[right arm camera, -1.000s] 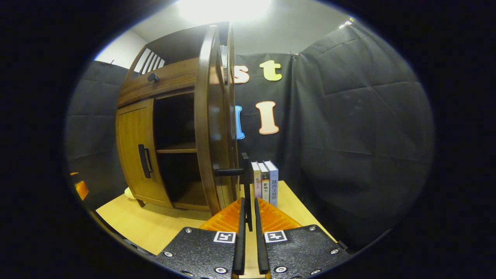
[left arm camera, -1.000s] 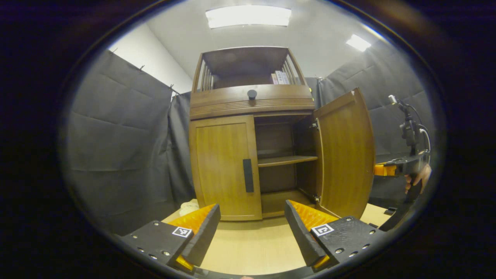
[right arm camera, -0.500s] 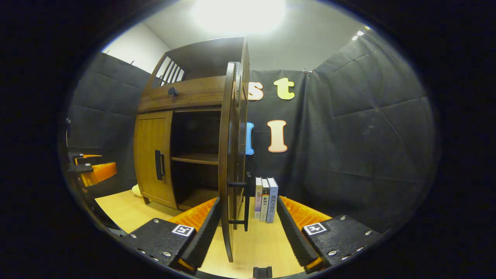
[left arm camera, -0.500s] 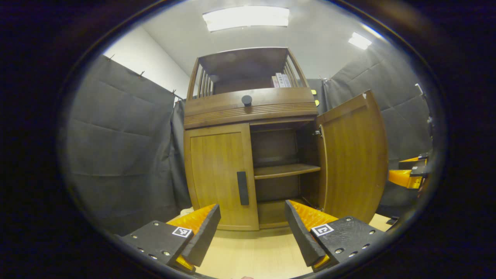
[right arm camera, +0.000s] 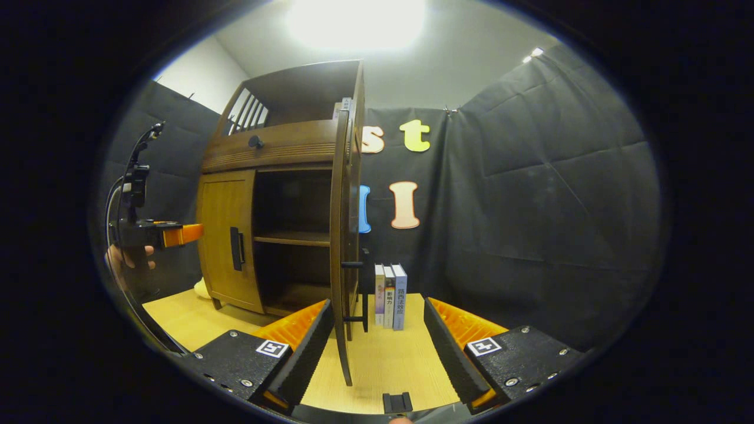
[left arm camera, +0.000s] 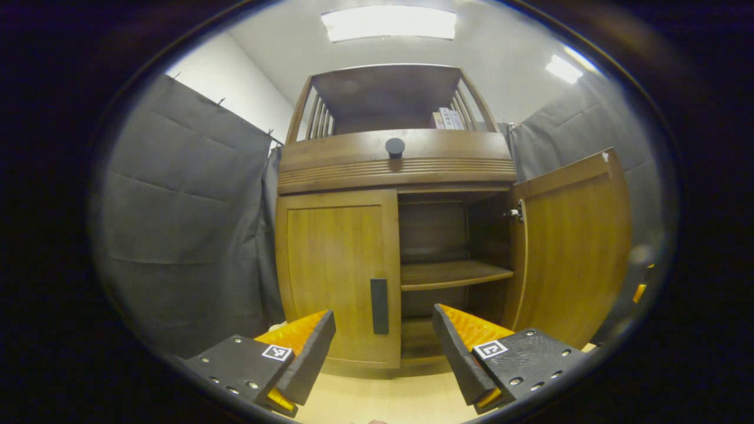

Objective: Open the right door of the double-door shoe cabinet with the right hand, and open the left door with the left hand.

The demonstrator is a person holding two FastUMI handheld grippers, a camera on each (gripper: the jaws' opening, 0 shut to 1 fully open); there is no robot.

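The shoe cabinet is seen standing on the light wooden table, square in front of the left gripper. That gripper's fingers are spread wide and nothing is held between them. The left door is shut, and its dark vertical handle is framed in the gap between the two fingers, a little beyond their tips and not touched by either. The right door is swung wide open, so the dark interior and its single shelf are exposed. A round black knob is seen on the drawer band above the doors, and a few books are stood on the open top shelf.

From the right gripper view, the right door is seen edge-on, with its handle just ahead of the right gripper. This gripper's fingers are parted wide as well; the door's edge passes between them, but nothing is gripped. Three books are stood upright on the table just beyond the open door. Farther off at the left, the left gripper is held by a hand near the closed left door.
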